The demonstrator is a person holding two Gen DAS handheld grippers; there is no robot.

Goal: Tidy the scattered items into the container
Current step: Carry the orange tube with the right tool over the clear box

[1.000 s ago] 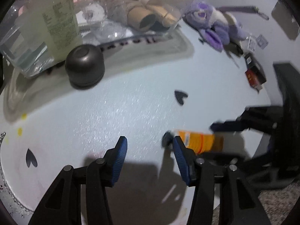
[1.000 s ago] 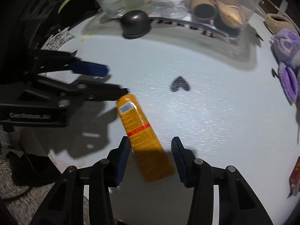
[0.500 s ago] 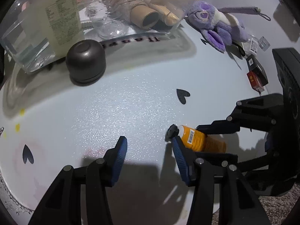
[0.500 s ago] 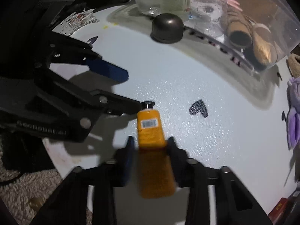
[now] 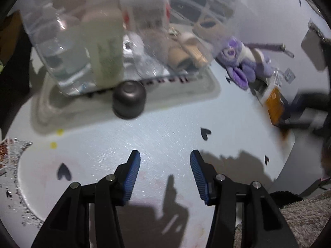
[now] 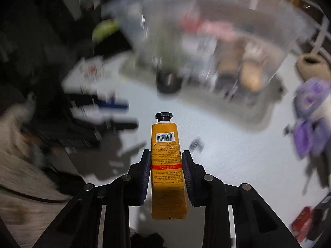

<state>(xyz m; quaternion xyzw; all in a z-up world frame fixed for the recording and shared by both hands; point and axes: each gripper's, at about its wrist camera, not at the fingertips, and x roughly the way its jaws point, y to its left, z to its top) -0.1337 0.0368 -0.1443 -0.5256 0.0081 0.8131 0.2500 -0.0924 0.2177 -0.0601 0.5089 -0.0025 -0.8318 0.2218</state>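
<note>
The orange tube (image 6: 167,165) is pinched between the right gripper (image 6: 165,165) pads, lifted off the white table (image 5: 165,128), cap toward the clear container (image 5: 86,47). The left gripper (image 5: 165,165) hangs spread, empty.

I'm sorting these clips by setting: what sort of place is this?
Probably a room in a home: a white tabletop printed with black hearts, a purple plush toy lying on it, a clear plastic storage container of household odds and ends, and shaggy carpet below.
</note>
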